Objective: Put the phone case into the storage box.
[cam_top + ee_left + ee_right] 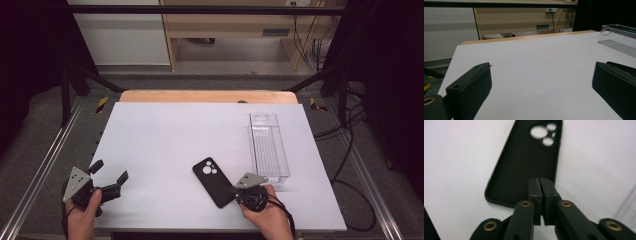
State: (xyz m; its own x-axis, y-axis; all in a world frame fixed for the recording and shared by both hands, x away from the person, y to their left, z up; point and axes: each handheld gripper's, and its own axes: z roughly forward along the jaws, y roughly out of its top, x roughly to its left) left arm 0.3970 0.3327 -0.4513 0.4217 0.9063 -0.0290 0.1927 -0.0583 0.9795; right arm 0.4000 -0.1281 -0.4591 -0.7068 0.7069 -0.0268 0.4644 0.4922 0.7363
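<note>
Black phone case (215,181) looked light, flexible; I'd pinch its near rim; right tool (540,185) closed, apparently gripping nothing; left tool (111,176) wide open, empty.

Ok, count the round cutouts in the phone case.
3, clustered at the far end of the case, away from the right gripper: one large, two smaller beside it. Any tinier hole is too blurred to tell.

Your right gripper (234,192) covers the near corner of the black phone case (214,181) from above; its closed jaws hide whether they pinch the rim. The clear plastic tray (621,37) runs off the left gripper view's right edge, where both jaws are cropped.
</note>
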